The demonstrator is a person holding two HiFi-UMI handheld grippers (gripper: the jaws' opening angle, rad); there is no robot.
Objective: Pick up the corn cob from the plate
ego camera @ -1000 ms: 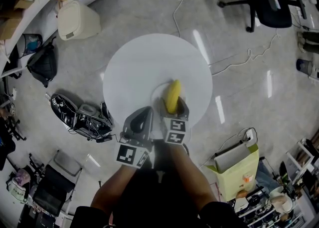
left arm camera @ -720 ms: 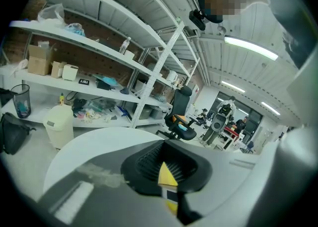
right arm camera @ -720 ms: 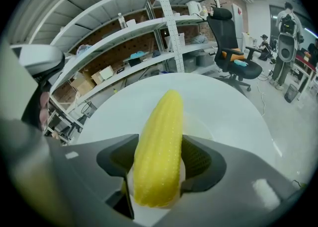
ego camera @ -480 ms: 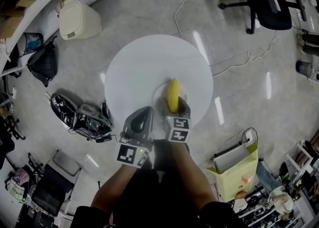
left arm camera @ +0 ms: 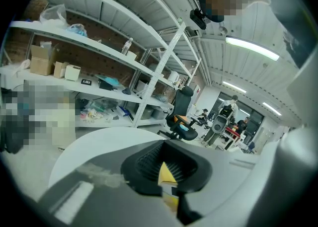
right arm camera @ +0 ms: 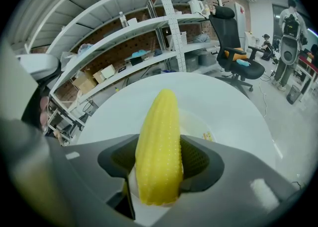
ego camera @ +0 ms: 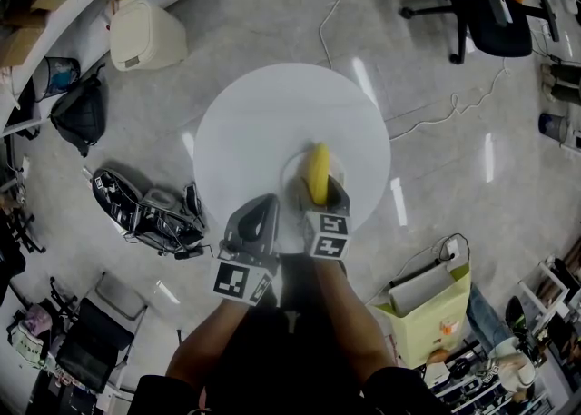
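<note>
The yellow corn cob (ego camera: 318, 171) lies on a white plate (ego camera: 292, 166) at the near right of the round white table (ego camera: 272, 113). My right gripper (ego camera: 317, 190) has just been closing its jaws, and they now press on the cob's near end from both sides. In the right gripper view the cob (right arm camera: 159, 141) fills the gap of the right gripper (right arm camera: 159, 164), with the plate (right arm camera: 201, 121) under it. My left gripper (ego camera: 263, 210) hovers at the table's near edge, left of the plate, shut with nothing in it (left arm camera: 166, 171).
Round the table the floor holds a beige bin (ego camera: 145, 36), a black bag (ego camera: 80, 113), shoes and gear (ego camera: 150, 215), a paper bag (ego camera: 427, 300), an office chair (ego camera: 481, 4) and a white cable (ego camera: 436, 113). Shelves run along the far left.
The right gripper's jaws have drawn in against the corn cob. Both grippers and the cob stay where they were.
</note>
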